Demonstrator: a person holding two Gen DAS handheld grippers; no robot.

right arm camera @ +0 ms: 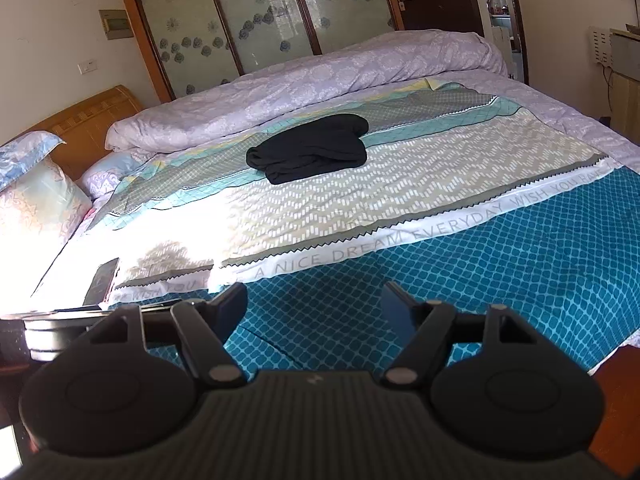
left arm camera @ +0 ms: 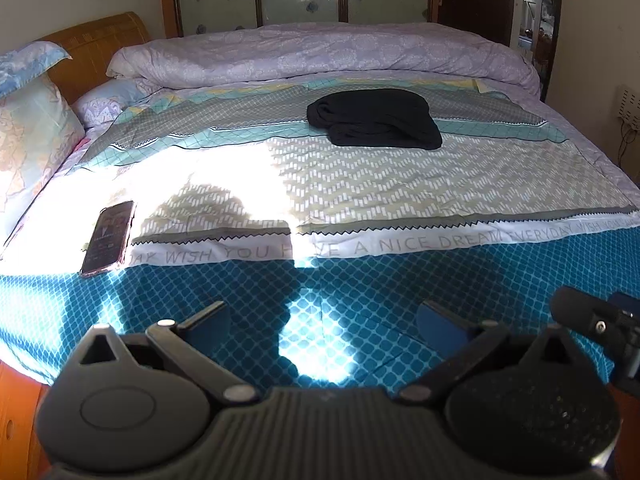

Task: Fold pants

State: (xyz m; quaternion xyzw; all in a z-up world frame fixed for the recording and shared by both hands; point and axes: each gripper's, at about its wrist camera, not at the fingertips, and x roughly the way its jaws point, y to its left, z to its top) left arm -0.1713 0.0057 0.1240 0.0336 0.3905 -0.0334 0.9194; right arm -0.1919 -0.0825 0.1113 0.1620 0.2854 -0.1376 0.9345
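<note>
Your left hand-held gripper hangs over the near teal edge of the bed, its jaws spread wide and holding nothing. Your right hand-held gripper sits just beside it, jaws likewise apart and empty. The black pants lie in a loose bundle well beyond both, on the patterned bedspread near the middle of the bed, short of the rolled lilac duvet. A phone rests in bright sunlight at your left, near the pillows and wooden headboard.
</note>
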